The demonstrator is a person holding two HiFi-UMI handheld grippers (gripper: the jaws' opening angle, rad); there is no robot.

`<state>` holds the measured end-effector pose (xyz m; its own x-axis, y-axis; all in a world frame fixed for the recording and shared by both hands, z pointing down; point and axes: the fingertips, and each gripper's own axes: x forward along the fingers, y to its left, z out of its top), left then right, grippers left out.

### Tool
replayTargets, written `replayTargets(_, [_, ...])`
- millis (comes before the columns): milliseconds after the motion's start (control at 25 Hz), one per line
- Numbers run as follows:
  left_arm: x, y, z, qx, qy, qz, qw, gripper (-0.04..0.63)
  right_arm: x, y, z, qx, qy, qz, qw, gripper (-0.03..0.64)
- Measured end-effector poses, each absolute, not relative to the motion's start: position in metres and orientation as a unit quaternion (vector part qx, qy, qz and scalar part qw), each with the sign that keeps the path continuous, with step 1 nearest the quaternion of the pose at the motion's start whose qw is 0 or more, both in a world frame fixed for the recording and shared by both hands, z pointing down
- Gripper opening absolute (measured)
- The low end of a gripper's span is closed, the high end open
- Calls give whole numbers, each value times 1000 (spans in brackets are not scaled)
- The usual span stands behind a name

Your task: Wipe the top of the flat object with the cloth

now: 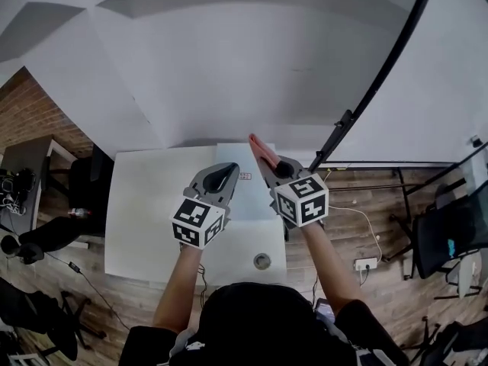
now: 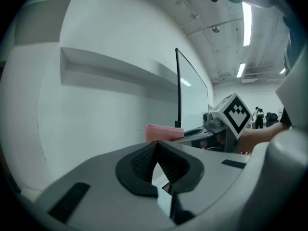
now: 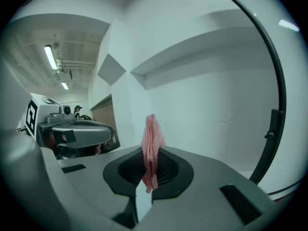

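Cloth (image 3: 151, 143): pink, soft and bunched into a narrow upright fold. It is pinched between the closed jaws of the right gripper (image 3: 150, 158). The top sticks up past the tips toward 12 o'clock and a short tail hangs below the pads at 6 o'clock.

- Judgement: the cloth is light and limp, with no stiffness of its own and no risk of breaking. The present hold is mid-fold. For wiping, the free end probably needs to be pressed flat, or only a thin ridge will meet the surface.
- Flat object (image 1: 248, 200): a pale rectangular sheet on the white table (image 1: 145, 204), toward 1 o'clock from the person and below both raised grippers. The cloth is well clear of it.
- Judgement: the sheet looks thin and smooth, so it may slide under a wipe. Its edge is the likely place to steady it.
- Left gripper (image 2: 156, 147): jaws together with nothing between them. It is held up at 9 o'clock of the right one.

Hard to make out:
- The grippers cover much of the sheet in the head view.
- Both gripper views face the wall, so neither shows the sheet.
- Its thickness and material cannot be told.
- A small reddish mark (image 1: 245, 176) on it is too small to read.
- A round thing (image 1: 261, 261) at 6 o'clock of the sheet cannot be identified.
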<state>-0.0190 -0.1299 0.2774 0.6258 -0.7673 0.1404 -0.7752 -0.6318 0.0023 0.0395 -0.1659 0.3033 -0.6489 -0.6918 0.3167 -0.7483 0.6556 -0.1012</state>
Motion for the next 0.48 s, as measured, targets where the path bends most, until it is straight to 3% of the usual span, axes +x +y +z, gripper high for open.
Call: replayTargets(480, [-24,-131,224,887,-460,21,-22,11,45,-152,244,408,-909,64,59,44])
